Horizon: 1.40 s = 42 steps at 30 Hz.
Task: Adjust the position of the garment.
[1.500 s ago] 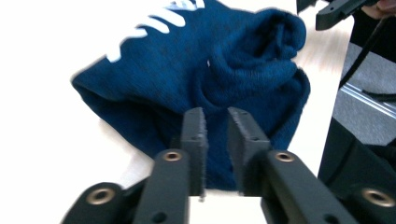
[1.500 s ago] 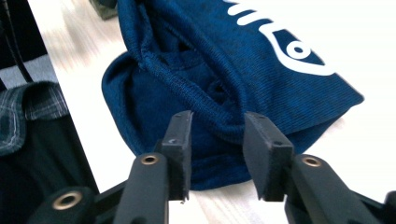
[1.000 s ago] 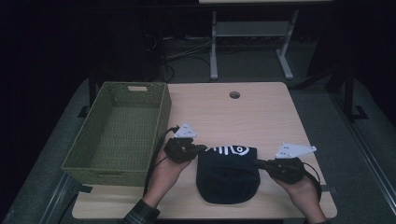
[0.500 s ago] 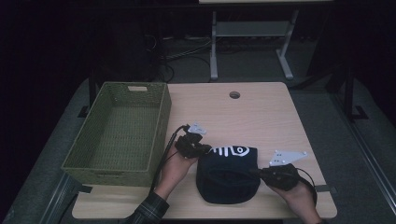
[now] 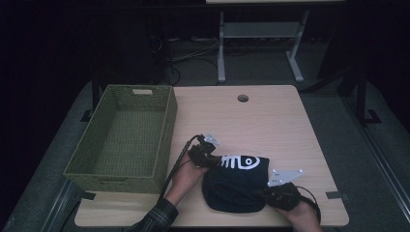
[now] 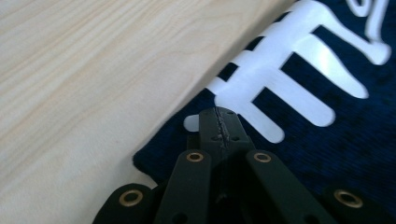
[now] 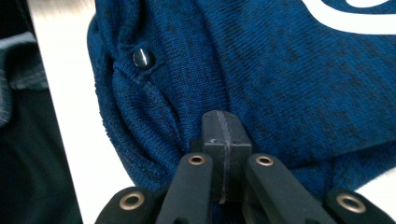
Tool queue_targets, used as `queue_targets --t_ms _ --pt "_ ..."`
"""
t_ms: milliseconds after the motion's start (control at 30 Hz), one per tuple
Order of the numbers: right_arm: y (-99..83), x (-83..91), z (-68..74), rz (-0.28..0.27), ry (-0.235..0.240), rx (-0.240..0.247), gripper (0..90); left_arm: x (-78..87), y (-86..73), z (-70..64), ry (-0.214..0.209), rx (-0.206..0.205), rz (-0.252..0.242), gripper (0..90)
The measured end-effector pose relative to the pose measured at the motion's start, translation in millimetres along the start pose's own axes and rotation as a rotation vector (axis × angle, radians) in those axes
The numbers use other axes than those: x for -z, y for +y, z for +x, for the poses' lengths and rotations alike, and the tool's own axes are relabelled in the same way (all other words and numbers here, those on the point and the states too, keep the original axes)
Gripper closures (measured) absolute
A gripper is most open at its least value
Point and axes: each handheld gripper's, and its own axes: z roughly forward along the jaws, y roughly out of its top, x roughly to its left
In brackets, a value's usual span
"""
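Note:
A folded dark blue garment (image 5: pixel 235 186) with a white fish-bone print (image 6: pixel 299 79) lies on the wooden table (image 5: pixel 270 125) near its front edge. My left gripper (image 5: pixel 207 155) is at the garment's upper left corner. Its jaws are shut, and the tip (image 6: pixel 219 122) rests flat on the cloth beside the print, which lies undistorted. At the garment's lower right edge, my right gripper (image 5: pixel 276 193) is shut (image 7: pixel 220 128) where wrinkles of blue knit (image 7: pixel 289 74) run into the jaws. A small dark snap button (image 7: pixel 143 58) sits on a folded edge left of them.
An empty green woven basket (image 5: pixel 123 137) stands at the table's left side, close to my left hand. A round cable hole (image 5: pixel 242 98) sits near the far edge. The table's front edge runs just below both hands. Dark floor and a desk frame (image 5: pixel 256 43) lie beyond.
Both hands have closed in on the garment: the left gripper moved right onto its upper left corner, the right gripper moved down and left to its lower right edge.

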Motion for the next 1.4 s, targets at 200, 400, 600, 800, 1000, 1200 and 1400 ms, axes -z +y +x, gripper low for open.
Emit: queue_targets --t_ms 200,400,600,800,1000,1200,1400 --pt "3.4 -7.1 12.6 0.007 -0.010 0.015 90.0 -8.0 6.7 8.1 -0.007 -0.024 0.000 90.0" --pt "9.1 -16.2 24.2 0.003 0.011 0.054 90.0 -13.9 15.0 9.9 -0.011 -0.040 -0.010 90.0" --pt "15.8 -3.9 22.7 -0.062 0.011 0.055 90.0 7.9 14.7 5.5 -0.035 -0.021 -0.083 90.0" --pt "26.7 14.4 8.6 -0.138 -0.053 0.044 90.0 45.7 0.0 -20.9 -0.066 -0.057 -0.128 90.0" --pt "30.8 18.8 -21.6 -0.149 -0.146 0.002 90.0 60.8 -24.9 -43.5 -0.057 -0.080 -0.118 90.0" --pt "22.7 0.5 -42.5 -0.080 -0.173 -0.048 90.0 44.7 -41.8 -43.8 -0.054 -0.075 -0.051 90.0" --pt "14.9 -9.1 -47.6 -0.049 -0.176 -0.075 90.0 33.9 -44.3 -42.9 -0.027 -0.075 -0.019 90.0"
